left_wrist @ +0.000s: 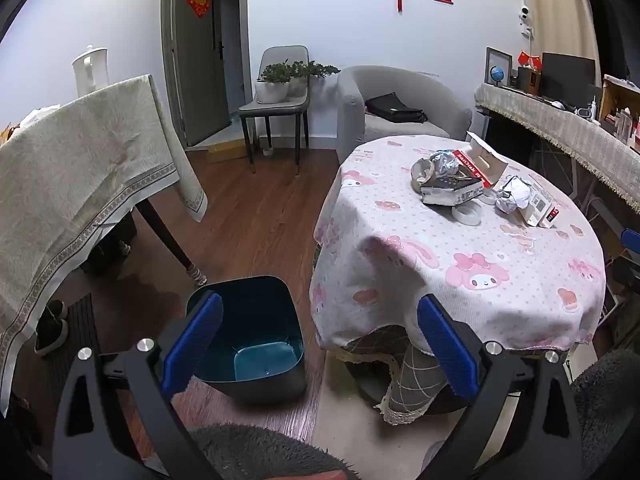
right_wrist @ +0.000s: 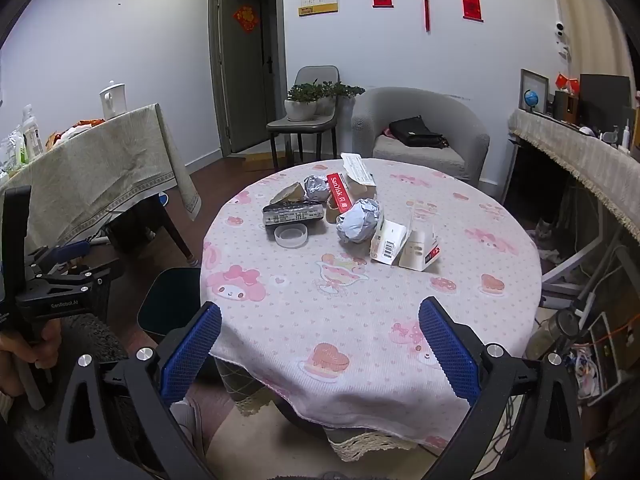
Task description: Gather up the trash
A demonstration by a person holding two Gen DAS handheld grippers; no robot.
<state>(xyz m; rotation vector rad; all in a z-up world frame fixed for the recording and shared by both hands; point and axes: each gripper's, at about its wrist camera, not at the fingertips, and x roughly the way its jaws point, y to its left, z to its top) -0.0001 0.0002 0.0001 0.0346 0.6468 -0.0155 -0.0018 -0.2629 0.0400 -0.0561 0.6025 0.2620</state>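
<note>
From the left wrist: left gripper (left_wrist: 320, 344) spread as wide as it goes, ribbed blue pads (left_wrist: 192, 344) on black arms, nothing between them, nothing touched. Below and between the pads, standing on the wooden floor (left_wrist: 256, 216), a dark teal bin (left_wrist: 256, 336), smooth-walled, squarish with rounded corners, open at the top, just beside the near left edge of the round table (left_wrist: 460, 264). Over the table, a soft ribbed cloth printed with pink cartoon rabbits and dots, hanging in folds over the rim. Toward the far edge, a heap of trash: crumpled foil ball (left_wrist: 444, 162), flattened grey box (left_wrist: 452, 194), opened white carton with a red strip (left_wrist: 486, 160), clear round lid (left_wrist: 468, 214), another crushed silver-white wad (left_wrist: 514, 198), white box with a barcode (left_wrist: 540, 206). Fuzzy grey sleeve at the bottom edge. From the right wrist: right gripper (right_wrist: 320, 344) equally wide apart, same blue textured pads (right_wrist: 448, 344), empty, hovering over the near edge of the table (right_wrist: 400, 300) without touching the cloth. Trash bunched just past the table's middle: foil ball (right_wrist: 318, 188), grey box (right_wrist: 294, 214), clear lid (right_wrist: 291, 237), larger crumpled wad (right_wrist: 358, 220), red-striped carton (right_wrist: 352, 188), folded white barcode boxes (right_wrist: 404, 244). At the left, the bin (right_wrist: 170, 300) half hidden behind the table's edge.
</note>
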